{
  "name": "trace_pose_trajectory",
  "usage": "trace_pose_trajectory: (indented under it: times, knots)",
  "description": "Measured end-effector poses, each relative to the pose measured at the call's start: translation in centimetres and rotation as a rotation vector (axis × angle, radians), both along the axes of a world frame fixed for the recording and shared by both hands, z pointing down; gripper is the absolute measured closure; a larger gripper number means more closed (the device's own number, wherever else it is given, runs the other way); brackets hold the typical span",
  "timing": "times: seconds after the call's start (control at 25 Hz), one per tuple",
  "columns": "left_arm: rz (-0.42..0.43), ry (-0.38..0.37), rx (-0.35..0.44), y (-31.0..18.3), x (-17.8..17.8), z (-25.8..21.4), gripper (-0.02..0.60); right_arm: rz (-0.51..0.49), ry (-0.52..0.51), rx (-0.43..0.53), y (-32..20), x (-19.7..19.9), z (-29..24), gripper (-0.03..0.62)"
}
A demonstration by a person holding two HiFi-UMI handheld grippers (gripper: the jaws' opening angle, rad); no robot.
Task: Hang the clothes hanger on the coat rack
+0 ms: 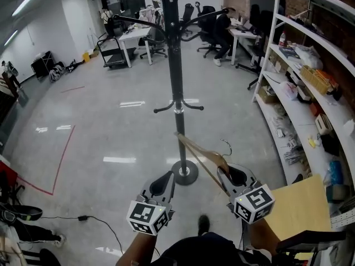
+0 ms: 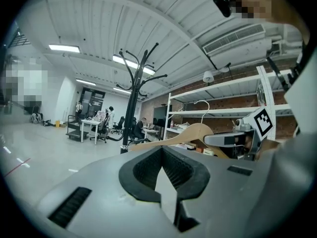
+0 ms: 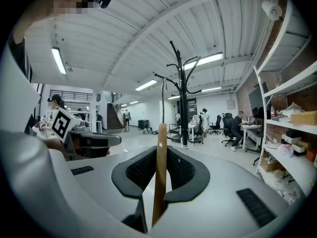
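A black coat rack (image 1: 175, 82) stands on the grey floor ahead of me, its round base (image 1: 184, 172) just beyond my grippers. My right gripper (image 1: 236, 177) is shut on a wooden clothes hanger (image 1: 199, 157), which slants up and left toward the pole; its wire hook (image 1: 226, 146) points away. In the right gripper view the hanger's wooden arm (image 3: 161, 167) runs upright between the pads, with the rack (image 3: 183, 103) straight ahead. My left gripper (image 1: 162, 184) is shut and holds nothing. From the left gripper view the hanger (image 2: 188, 133) shows at the right and the rack (image 2: 132, 103) farther off.
White shelving (image 1: 294, 104) full of small items lines the right side. A wooden board (image 1: 299, 206) lies at my lower right. Desks and office chairs (image 1: 138, 35) fill the back, where a person (image 1: 224, 26) sits. A cable (image 1: 83, 218) and red tape (image 1: 61, 159) cross the floor at left.
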State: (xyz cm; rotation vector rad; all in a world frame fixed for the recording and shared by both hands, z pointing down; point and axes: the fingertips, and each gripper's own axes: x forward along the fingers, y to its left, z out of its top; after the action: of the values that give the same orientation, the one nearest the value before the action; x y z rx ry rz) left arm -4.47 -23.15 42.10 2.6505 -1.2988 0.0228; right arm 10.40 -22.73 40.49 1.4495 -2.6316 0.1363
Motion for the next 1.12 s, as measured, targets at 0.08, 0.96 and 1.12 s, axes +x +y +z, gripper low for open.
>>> trace_pose_trajectory:
  times: [0.08,0.96,1.12]
  knots:
    - [-0.020,-0.006,-0.003,-2.1,0.5,-0.1,0.580,-0.042,0.007,0.004,-2.4,0.1,-0.2,0.537]
    - [-0.147,-0.049,-0.076,-14.7,-3.0,4.5,0.580,-0.232,0.132,-0.152,-17.2,-5.0,8.1,0.537]
    - [-0.145,-0.036,-0.123,-17.2,-4.5,7.2,0.580,-0.241,0.160,-0.188,-19.9,-6.7,10.7,0.537]
